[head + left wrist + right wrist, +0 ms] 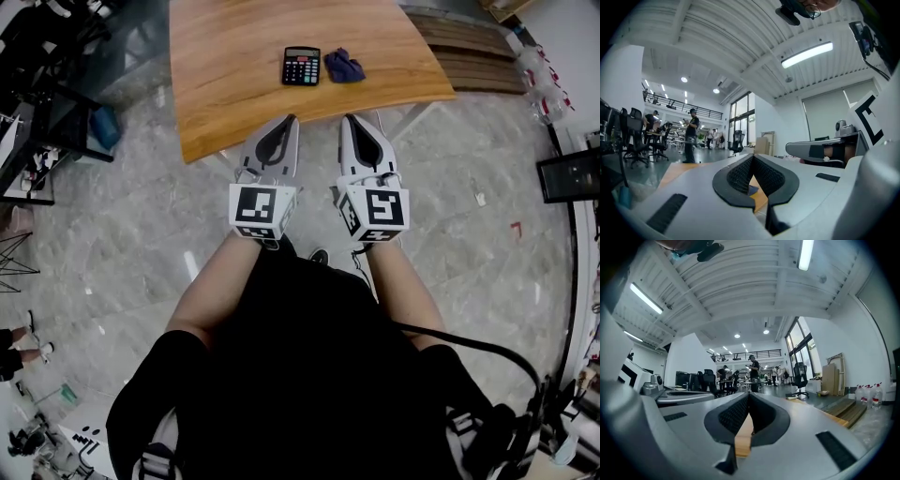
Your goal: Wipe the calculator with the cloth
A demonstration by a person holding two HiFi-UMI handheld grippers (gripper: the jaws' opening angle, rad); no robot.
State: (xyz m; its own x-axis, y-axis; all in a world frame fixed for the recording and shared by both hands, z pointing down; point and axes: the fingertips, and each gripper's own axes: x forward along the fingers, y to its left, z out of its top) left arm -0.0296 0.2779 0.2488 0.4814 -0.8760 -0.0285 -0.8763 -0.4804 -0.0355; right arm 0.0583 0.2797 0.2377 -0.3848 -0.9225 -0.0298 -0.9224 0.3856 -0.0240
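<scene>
A black calculator (pixel 301 66) lies near the front edge of the wooden table (pixel 234 84). Just right of it sits a crumpled dark blue cloth (pixel 343 66). My left gripper (pixel 292 119) and right gripper (pixel 347 118) are held side by side in front of the table's near edge, both level and pointing at the table. Each is shut with nothing between its jaws. In the left gripper view the left gripper (pixel 753 157) shows its tips touching, with a bit of blue cloth (pixel 752 190) behind them. In the right gripper view the right gripper (pixel 748 395) has its tips together over the table's wood (pixel 744 436).
The table stands on a grey marble floor (pixel 131 216). Wooden planks (pixel 478 61) lie at the right beyond the table, with bottles (pixel 539 70) past them. Desks and office chairs (pixel 47 103) stand at the left. People stand far back in the hall (pixel 690 136).
</scene>
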